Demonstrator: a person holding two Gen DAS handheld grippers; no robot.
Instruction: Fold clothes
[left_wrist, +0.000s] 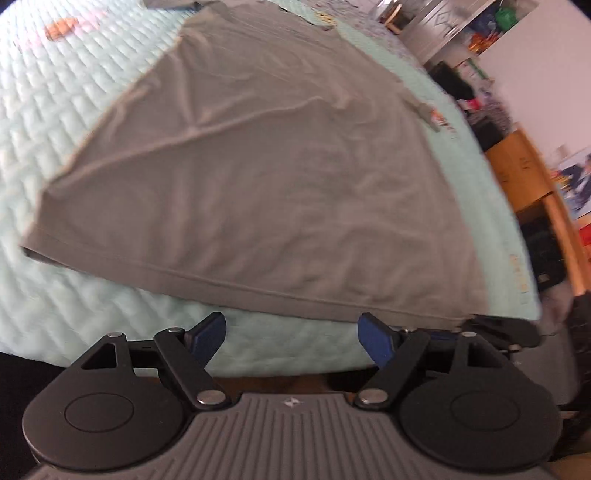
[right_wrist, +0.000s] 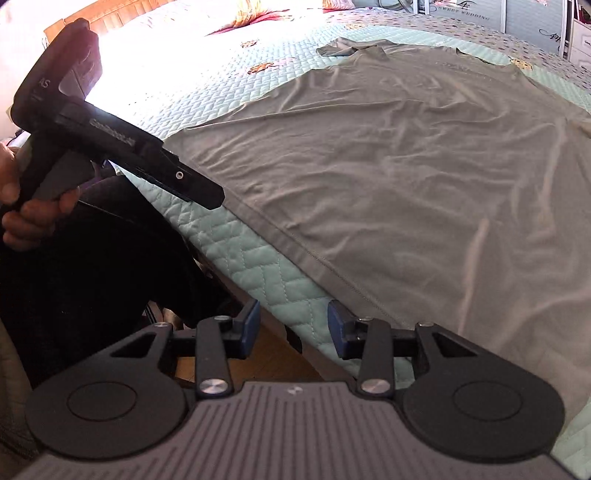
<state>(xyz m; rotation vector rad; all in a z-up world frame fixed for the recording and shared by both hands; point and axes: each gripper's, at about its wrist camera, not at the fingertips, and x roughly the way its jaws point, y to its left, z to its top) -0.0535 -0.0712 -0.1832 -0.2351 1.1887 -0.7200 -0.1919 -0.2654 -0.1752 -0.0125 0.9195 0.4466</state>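
Between the blue pads of the left gripper (left_wrist: 291, 338) lies only quilt; its 2 fingers stand spread, empty, just short of the hem. The right gripper (right_wrist: 293, 326) is likewise spread and empty, hanging over the bed edge, hem at 1 o'clock. Beyond them the grey shirt (left_wrist: 266, 177) lies flat and unfolded on the green quilt (left_wrist: 74, 110), collar toward 12 o'clock. My guess: both are lining up on the hem; a fold needs each to pinch a corner.

Both wrist views low, sharing shirt (left_wrist: 266, 177)
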